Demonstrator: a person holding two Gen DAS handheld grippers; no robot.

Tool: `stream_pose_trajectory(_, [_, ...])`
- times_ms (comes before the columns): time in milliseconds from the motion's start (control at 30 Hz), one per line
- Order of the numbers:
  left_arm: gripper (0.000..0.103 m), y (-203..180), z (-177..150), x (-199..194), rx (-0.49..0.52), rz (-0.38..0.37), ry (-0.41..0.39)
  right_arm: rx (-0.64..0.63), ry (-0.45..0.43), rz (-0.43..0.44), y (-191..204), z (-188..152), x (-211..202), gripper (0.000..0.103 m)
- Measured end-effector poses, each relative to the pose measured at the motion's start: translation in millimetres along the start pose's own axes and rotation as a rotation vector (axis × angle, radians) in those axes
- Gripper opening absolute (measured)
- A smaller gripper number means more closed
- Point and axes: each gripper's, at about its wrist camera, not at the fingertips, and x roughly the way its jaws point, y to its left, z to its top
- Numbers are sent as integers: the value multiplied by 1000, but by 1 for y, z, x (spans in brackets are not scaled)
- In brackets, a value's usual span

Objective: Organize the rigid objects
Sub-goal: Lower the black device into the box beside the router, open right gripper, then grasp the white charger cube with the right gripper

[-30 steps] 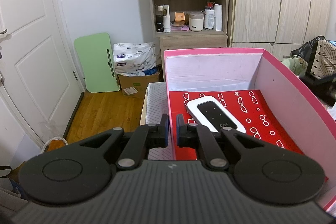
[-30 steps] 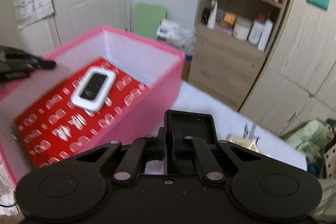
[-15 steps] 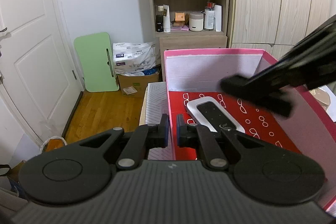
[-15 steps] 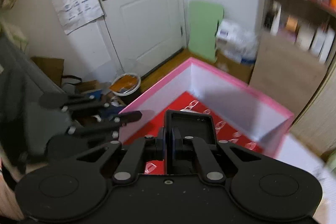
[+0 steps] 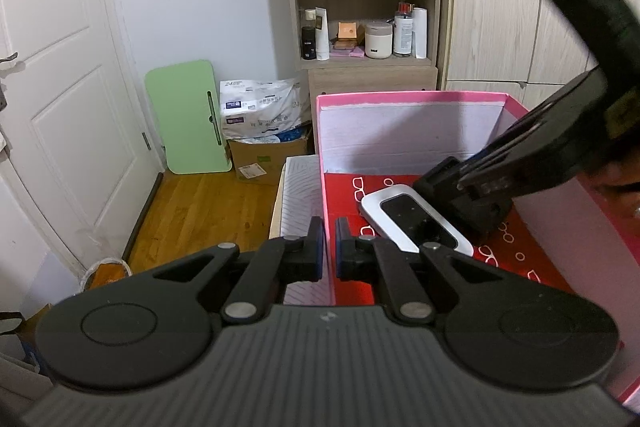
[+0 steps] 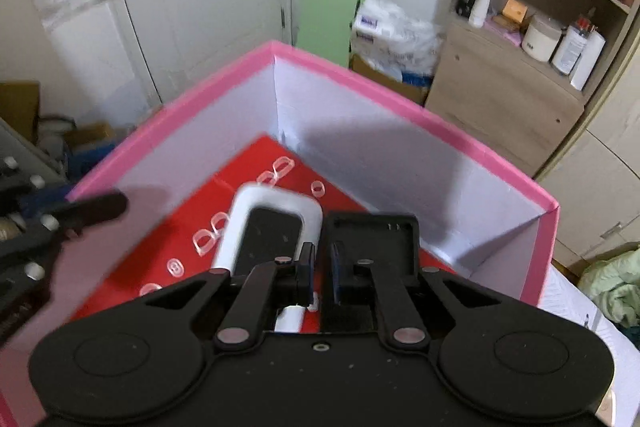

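Since a second ago the right gripper [image 6: 321, 269] has swung over the pink box [image 6: 400, 99] and lowered its black case [image 6: 372, 239], jaws now slightly parted, beside the white device [image 6: 276, 203], so the placing step needs a clean retreat, while the left gripper [image 5: 328, 253], nearly closed and empty, waits at the near wall.

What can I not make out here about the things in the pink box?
- Right wrist view: whether the right tongs grip the black case; their own fingers cover the contact.
- Right wrist view: the white device's near end, hidden under the tongs; its markings are blurred.
- Left wrist view: the pink box's near right corner, cut off by the picture's edge.
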Motion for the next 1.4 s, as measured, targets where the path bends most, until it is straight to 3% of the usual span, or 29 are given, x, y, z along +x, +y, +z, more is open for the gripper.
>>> stream_pose_trajectory(233, [5,1,1,1,1,-2,6,97,-73,73,-11,-29,-67,29])
stream_pose_trajectory(333, [5,0,1,1,7,-1,4,140,-95,65,-20,-52,-101,32])
stream_pose_trajectory(500, [5,1,0,2,-2,-5,4,271,-112,-38,-38,-110,-132,42])
stream_pose_trajectory(700, [5,2,0,2,-6,-12,3,437,-1,-177,-60,-189,-123,43])
stream_pose_trajectory(767, [5,1,1,3,-3,-11,4,475,7,-199,-62,-206,-121,47])
stream_pose_trajectory(900, [5,-2,1,3,17,5,8,520,20,-208,-66,-218,-113,54])
stream_pose_trajectory(1133, [5,-4,1,3,40,11,15,453,52,-263,-64,-210,-80,62])
stream_pose_trajectory(1233, [5,-5,1,3,40,9,14,451,62,-291,-68,-209,-73,62])
stream_pose_trajectory(1300, [5,-4,1,3,33,5,13,448,57,-279,-68,-211,-77,56])
stream_pose_trajectory(1400, [5,-3,1,4,28,0,14,441,33,-259,-69,-212,-86,55])
